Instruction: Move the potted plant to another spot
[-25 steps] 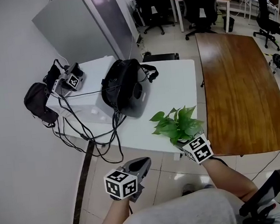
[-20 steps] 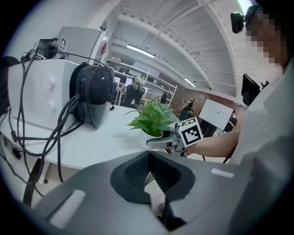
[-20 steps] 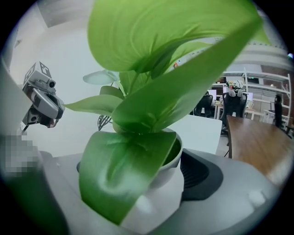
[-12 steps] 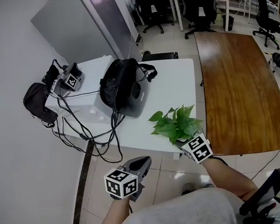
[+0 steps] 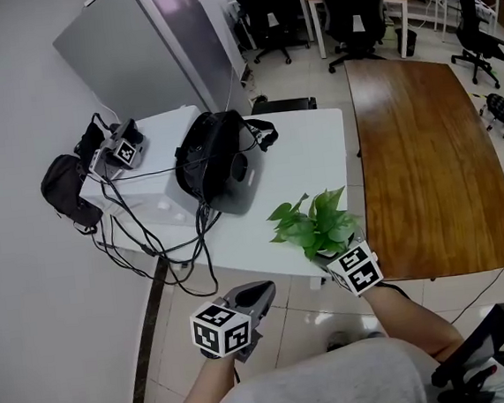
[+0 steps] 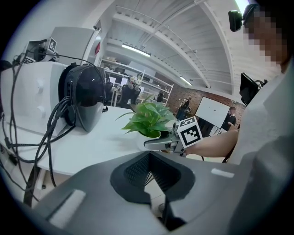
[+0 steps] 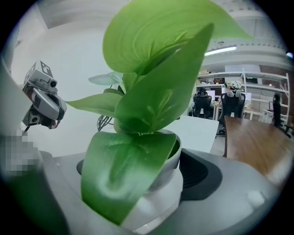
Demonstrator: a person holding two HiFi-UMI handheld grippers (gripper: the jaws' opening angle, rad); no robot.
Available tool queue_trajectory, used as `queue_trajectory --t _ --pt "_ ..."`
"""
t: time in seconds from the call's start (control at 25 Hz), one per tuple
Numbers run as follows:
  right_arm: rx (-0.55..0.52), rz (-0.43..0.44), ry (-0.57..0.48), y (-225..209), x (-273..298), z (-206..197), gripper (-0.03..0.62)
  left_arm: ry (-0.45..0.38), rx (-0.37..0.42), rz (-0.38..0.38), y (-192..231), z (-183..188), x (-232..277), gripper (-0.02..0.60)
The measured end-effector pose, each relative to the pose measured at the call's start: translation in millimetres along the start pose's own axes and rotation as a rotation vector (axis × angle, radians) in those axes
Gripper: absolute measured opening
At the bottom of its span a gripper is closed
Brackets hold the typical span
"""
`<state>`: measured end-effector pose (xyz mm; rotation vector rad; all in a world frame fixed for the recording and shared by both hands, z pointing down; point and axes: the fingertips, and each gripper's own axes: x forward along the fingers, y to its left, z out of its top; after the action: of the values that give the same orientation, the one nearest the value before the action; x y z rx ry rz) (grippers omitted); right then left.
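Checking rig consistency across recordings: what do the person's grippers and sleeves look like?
The left gripper and right gripper are matte grey, their fingers lined with dark ribbed pads. Each carries a white cube with black square markers. The person wears a grey short-sleeved shirt.

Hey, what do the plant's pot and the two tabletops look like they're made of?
Pot: probably glazed ceramic or plastic; smooth white wall with a soft sheen.
White table: likely laminate; flat, matte, uniform colour.
Brown table: wood or wood veneer; streaky grain, slight gloss.
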<state>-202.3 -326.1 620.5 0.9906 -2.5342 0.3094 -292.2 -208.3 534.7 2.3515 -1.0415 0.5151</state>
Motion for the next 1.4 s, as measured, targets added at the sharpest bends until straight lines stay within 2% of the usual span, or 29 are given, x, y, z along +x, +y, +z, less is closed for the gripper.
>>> queue_trajectory --t 0.52,0.88,1.16,1.4 --pt "0.03 -0.062 -0.039 -38.7 -53.2 5.9 0.453 0.009 0.049 -0.063 -42.5 21.1 33.6 -0.006" --pt "0.077 -0.166 -0.03 -93.4 -120.9 -11.9 0.453 0.021 0.109 -0.191 -104.8 44.5 84.0 -0.006" --pt "0.09 -0.242 -0.026 -126.7 -165.2 -31.6 0.453 0.044 0.145 -0.287 -145.0 45.7 125.0 -0.006" --pt "0.107 -0.306 -0.02 -159.2 -211.0 -49.2 0.453 0.058 0.177 -0.341 -182.5 51.3 156.4 -0.006"
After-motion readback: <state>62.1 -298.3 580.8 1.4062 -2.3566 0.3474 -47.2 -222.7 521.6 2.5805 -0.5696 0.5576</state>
